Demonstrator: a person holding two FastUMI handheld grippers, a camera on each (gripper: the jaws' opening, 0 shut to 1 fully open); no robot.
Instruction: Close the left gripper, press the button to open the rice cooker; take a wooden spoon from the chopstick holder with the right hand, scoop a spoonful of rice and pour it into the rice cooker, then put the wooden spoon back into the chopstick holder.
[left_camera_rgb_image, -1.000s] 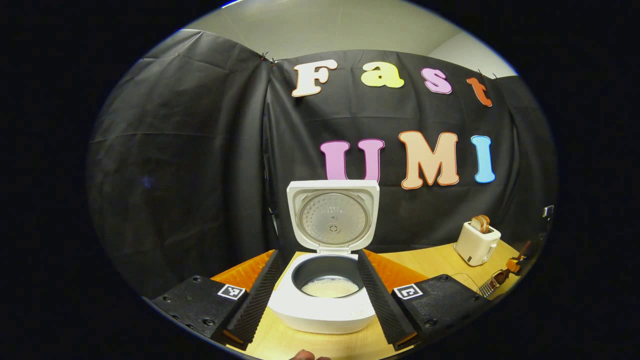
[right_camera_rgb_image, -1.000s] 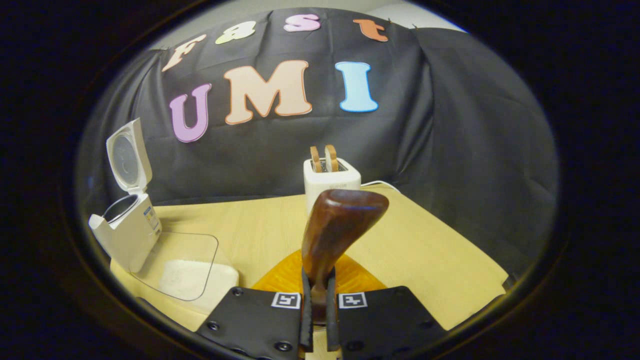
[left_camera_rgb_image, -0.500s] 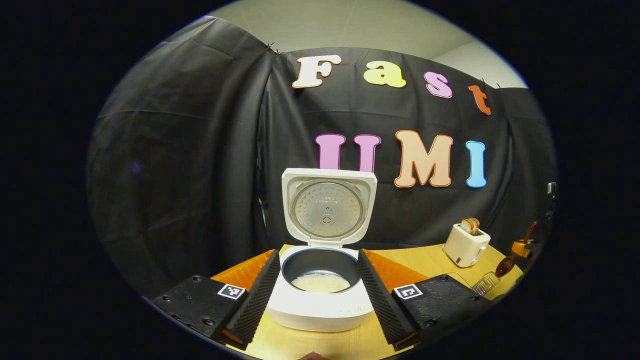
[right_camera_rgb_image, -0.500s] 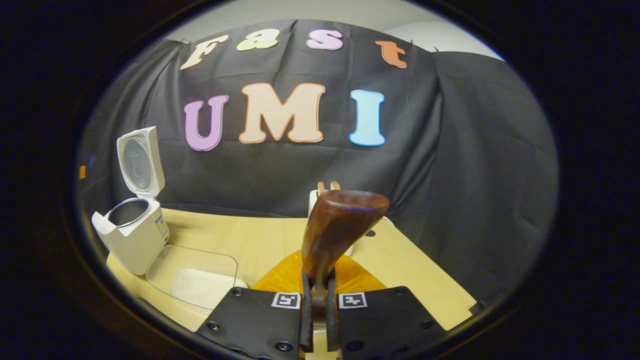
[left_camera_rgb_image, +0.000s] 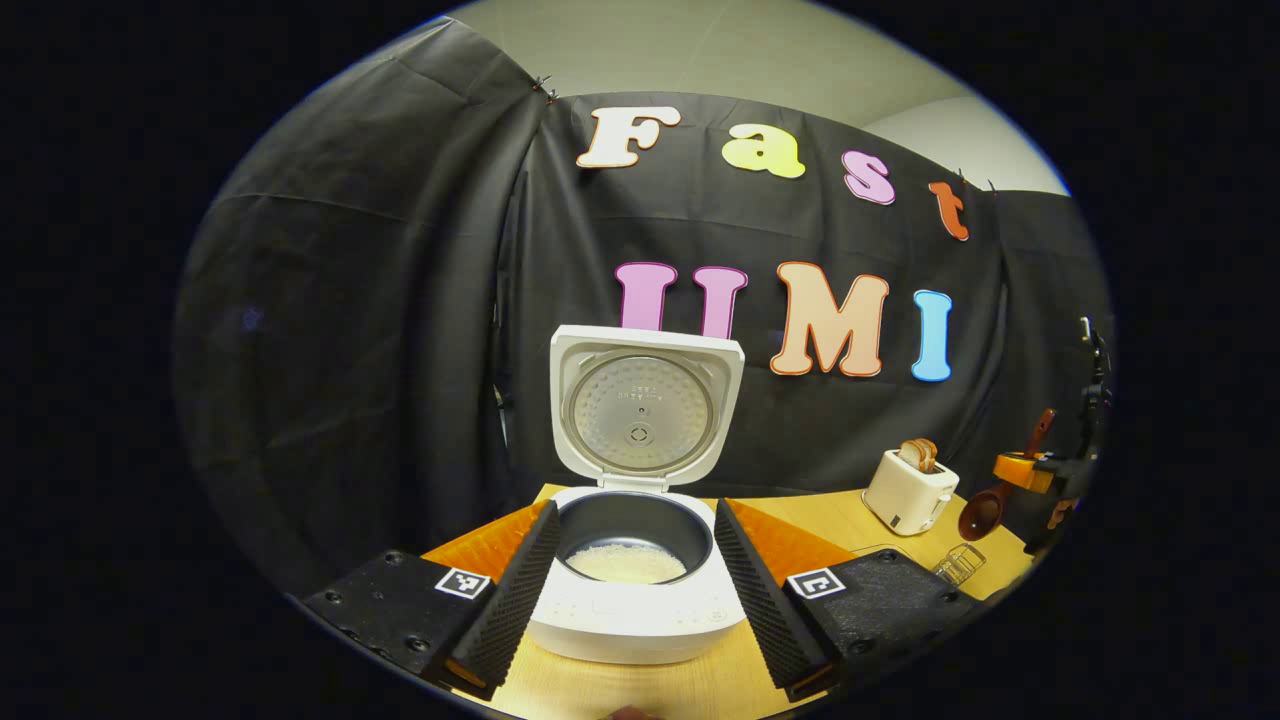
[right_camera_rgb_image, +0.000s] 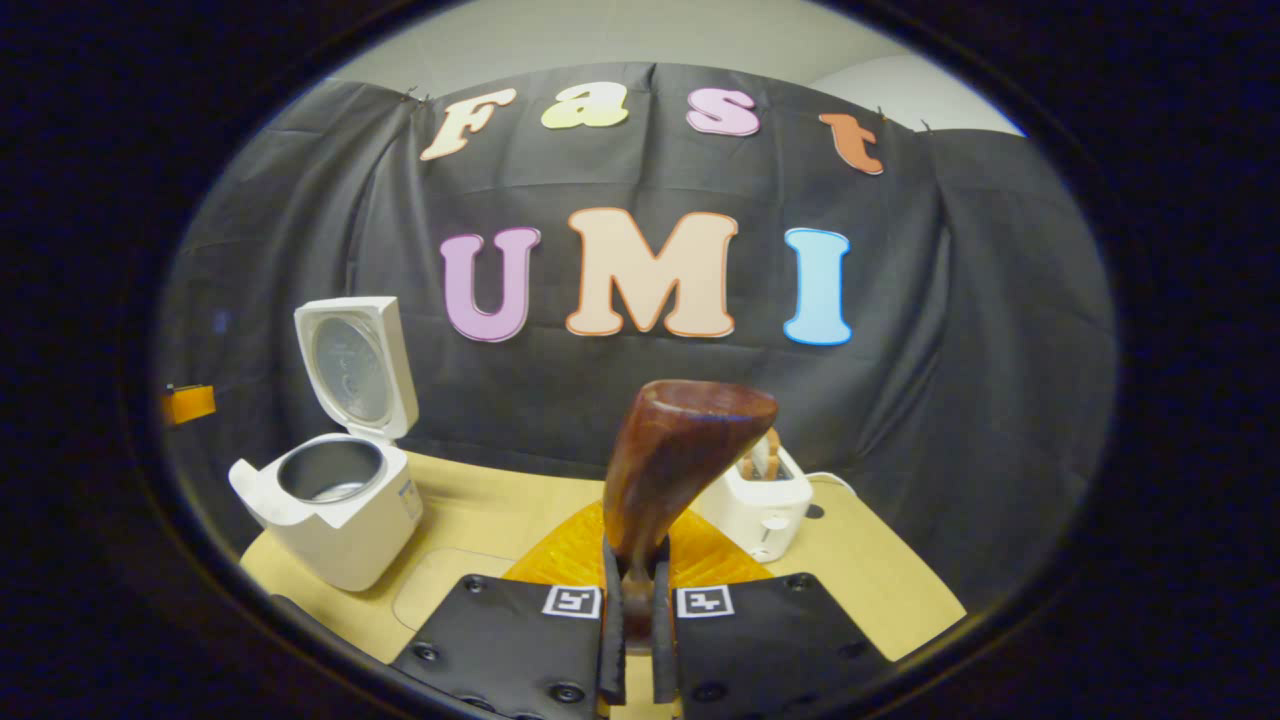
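Worktop (right_camera_rgb_image: 520, 500): rice cooker (left_camera_rgb_image: 640, 590) lid up, rice inside | right gripper (right_camera_rgb_image: 636, 640) clenched on wooden spoon (right_camera_rgb_image: 680, 450), aloft | left gripper (left_camera_rgb_image: 632, 600) released | chopstick holder (left_camera_rgb_image: 958, 565) low; risk: angled spoon catches rim, tips it.

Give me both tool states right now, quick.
Left tool: open, holding nothing, fingers either side of the rice cooker.
Right tool: closed on the wooden spoon.
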